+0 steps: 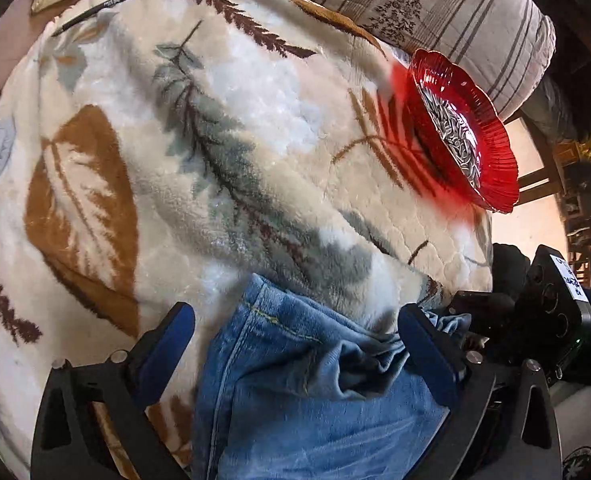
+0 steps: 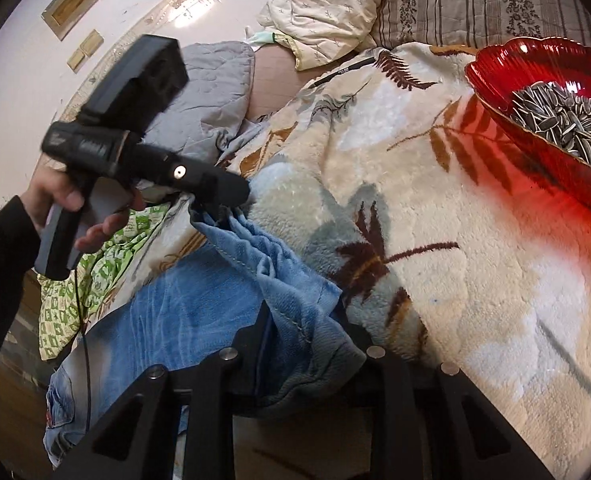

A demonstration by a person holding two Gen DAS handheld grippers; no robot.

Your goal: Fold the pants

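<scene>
Jeans, light blue and washed soft, spread over a plush leaf-patterned blanket on a bed, one hemmed and stitched edge rumpled into gathers near both tools. Left gripper with blue-padded fingers spread wide, straddling the denim and clamping nothing, one pad just touching the bunched cloth. Right gripper with fingers drawn close on a thick fold of the same edge, apparently pinching it, though the contact itself mostly buried in fabric. Likely limp and fairly weighty in handling: prone to sag and drag across the fleece rather than slide, with seams and hems noticeably stiffer than the open panels. Best taken at those stitched edges, where doubled cloth offers something firm to bite and a single layer is less likely to peel away; better still, one hold at each end of the edge, so as to lift it flat rather than in a rope. Worth minding: red glass dish heaped with sunflower seeds, resting on the blanket not far beyond the jeans, easily tipped by any tug on the fleece beneath. Pen well apart at the far side.
</scene>
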